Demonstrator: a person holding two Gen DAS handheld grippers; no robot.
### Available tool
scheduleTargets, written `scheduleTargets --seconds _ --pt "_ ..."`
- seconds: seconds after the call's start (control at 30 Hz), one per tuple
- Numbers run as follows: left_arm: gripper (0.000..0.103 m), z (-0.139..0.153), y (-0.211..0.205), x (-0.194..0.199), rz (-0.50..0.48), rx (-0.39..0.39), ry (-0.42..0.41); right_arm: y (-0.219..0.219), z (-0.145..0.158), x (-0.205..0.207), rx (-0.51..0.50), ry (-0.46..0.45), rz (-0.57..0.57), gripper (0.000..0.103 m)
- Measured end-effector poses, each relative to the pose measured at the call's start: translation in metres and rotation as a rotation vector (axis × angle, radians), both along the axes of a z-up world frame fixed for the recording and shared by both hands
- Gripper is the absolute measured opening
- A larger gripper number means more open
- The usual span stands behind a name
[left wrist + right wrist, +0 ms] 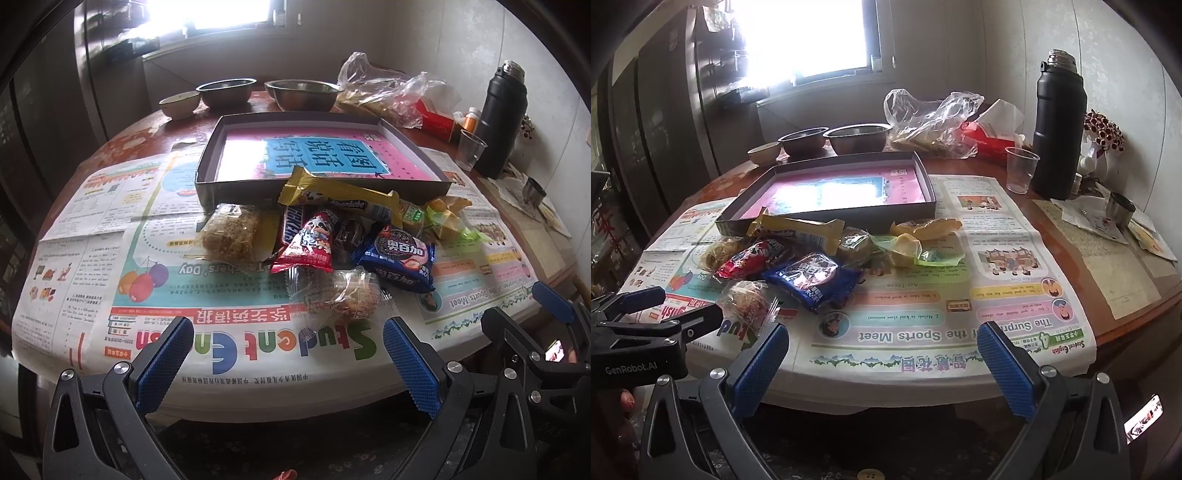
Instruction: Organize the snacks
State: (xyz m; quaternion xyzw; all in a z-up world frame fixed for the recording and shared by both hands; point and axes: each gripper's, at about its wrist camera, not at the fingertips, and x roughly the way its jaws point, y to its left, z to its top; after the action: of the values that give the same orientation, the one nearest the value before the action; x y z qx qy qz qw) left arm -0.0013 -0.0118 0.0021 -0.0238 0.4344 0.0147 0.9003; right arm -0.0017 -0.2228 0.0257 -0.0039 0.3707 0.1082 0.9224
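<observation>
A pile of snacks lies on newspaper in front of a shallow dark box (236, 192) (905, 212) with a pink and blue sheet inside. In the pile are a yellow bar (340, 197) (805, 230), a red packet (314, 240) (750, 260), a blue cookie pack (399, 258) (812, 277), a clear-wrapped pastry (351, 295) (750, 302), a shredded brown cake (231, 236) and green-yellow wrapped sweets (443, 218) (908, 247). My left gripper (288, 328) (676, 306) hangs open at the table's near edge, just short of the pastry. My right gripper (882, 332) (524, 314) is open beside it, to the right, holding nothing.
Two metal bowls (303, 94) (857, 138) and a small white bowl (179, 103) stand behind the box. A crumpled plastic bag (931, 118), a clear cup (1019, 170) and a black flask (1058, 125) stand at the back right. The newspaper (110, 229) hangs over the round table's front edge.
</observation>
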Motion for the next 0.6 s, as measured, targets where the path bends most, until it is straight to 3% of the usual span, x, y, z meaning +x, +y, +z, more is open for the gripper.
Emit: scheduleTargets --seconds 0.6 --pt "0.102 -0.0009 -0.0037 -0.0012 -0.015 0.003 0.002 0.0003 -0.0038 0.0005 0.003 -0.001 0.005 0.103"
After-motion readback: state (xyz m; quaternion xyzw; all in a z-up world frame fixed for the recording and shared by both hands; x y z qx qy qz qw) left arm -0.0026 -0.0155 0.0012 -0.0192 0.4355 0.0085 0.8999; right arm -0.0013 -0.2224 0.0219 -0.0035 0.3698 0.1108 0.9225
